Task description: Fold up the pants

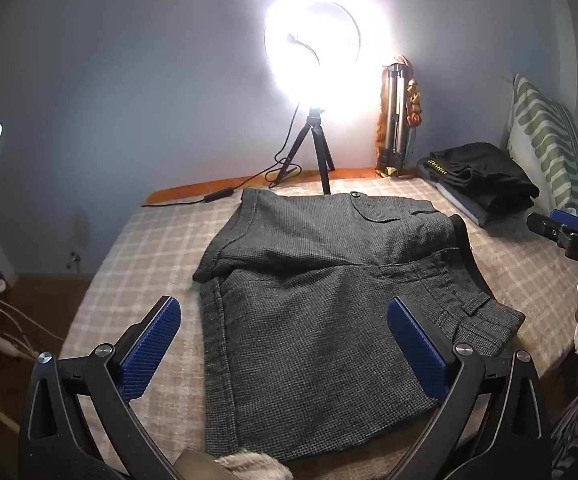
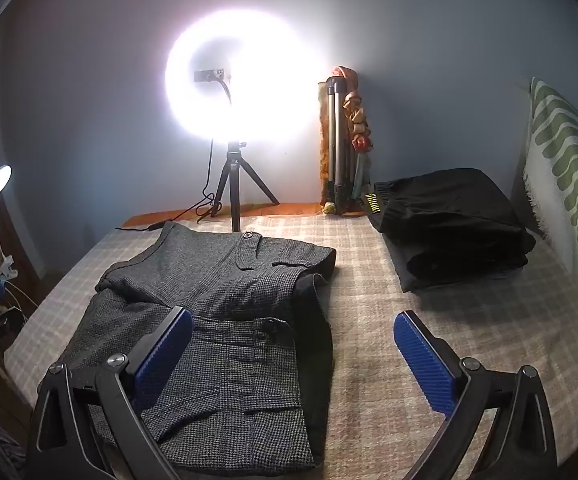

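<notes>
From the left wrist camera, the left gripper (image 1: pixel 285 322) hangs above the near end of the grey checked pants (image 1: pixel 329 280), its blue-padded fingers (image 1: pixel 149 348) spread wide apart and gripping nothing — the cloth lies below and between them, not pinched. The pants lie folded in a rough rectangle on the plaid bedcover (image 1: pixel 137 264), waistband button toward the far edge. Behind them a ring light (image 1: pixel 313 40) on a small tripod blazes against the wall; a folded dark garment pile (image 1: pixel 485 180) sits at far right, beside a green-striped pillow (image 1: pixel 549 140). The right gripper (image 1: pixel 569 232) juts in at the right edge, its jaws unreadable here.

From the right wrist camera, the right gripper (image 2: pixel 293 334) also stands fully apart and empty — its left finger over the pants (image 2: pixel 217 312), its right finger over bare bedcover (image 2: pixel 429 288). The dark garment pile (image 2: pixel 457 224) lies well apart from the pants, to the right.
</notes>
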A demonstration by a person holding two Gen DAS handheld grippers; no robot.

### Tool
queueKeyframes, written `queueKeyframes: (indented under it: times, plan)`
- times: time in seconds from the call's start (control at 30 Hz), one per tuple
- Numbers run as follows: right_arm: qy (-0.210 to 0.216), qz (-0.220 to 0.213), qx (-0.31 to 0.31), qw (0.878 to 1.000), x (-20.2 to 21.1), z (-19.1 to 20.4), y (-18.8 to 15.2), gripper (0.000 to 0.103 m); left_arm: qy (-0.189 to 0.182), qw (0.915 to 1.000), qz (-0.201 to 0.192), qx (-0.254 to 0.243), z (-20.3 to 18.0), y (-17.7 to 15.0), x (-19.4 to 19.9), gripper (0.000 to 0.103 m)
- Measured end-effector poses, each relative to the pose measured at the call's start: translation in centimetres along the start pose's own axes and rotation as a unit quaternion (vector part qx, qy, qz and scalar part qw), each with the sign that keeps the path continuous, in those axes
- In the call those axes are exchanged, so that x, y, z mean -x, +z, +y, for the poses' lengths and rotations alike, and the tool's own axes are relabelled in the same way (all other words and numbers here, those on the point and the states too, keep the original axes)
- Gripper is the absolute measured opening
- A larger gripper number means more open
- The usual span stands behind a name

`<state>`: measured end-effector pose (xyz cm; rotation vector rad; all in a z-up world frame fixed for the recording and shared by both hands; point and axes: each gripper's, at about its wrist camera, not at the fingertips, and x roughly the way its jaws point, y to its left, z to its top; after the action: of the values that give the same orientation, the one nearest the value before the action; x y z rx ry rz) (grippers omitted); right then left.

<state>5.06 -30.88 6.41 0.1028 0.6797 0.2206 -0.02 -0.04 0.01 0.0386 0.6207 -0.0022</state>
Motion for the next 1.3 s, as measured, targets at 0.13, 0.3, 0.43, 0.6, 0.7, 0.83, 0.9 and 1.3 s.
queueKeyframes:
  times: [0.13,0.3,0.43,0.6,0.7,0.83,0.9,1.3]
  plan:
    - [0.002,0.000,-0.001,1.000,-0.07,0.07,-0.04,0.102,-0.002,1.0000,-0.001,0.002,0.08,0.08,-0.08,0.103]
    - [0.002,0.002,-0.003,1.000,-0.28,0.13,-0.07,0.102,0.000,1.0000,-0.002,0.005,0.08,-0.17,-0.17,0.103]
    - [0.002,0.002,-0.004,1.000,-0.19,-0.21,-0.14,0.102,-0.002,1.0000,-0.004,0.004,0.50,0.33,-0.20,0.103]
    - [0.002,0.003,-0.005,1.000,-0.25,0.06,-0.21,0.102,-0.002,1.0000,-0.002,0.001,0.36,0.71,-0.02,0.103]
    - [0.004,0.004,-0.008,1.000,-0.38,-0.02,-0.31,0.102,-0.003,1.0000,-0.002,0.002,0.39,0.72,0.01,0.103]
    - [0.005,0.005,-0.008,1.000,-0.42,-0.02,-0.39,0.102,-0.003,1.0000,-0.003,0.002,0.24,0.56,0.10,0.103]
    - [0.005,0.005,-0.008,1.000,-0.41,-0.02,-0.46,0.102,-0.003,1.0000,-0.003,0.001,0.15,0.38,0.05,0.103]
    - [0.005,0.006,-0.009,1.000,-0.48,0.05,-0.50,0.102,-0.003,1.0000,-0.004,-0.001,0.06,0.09,0.04,0.103]
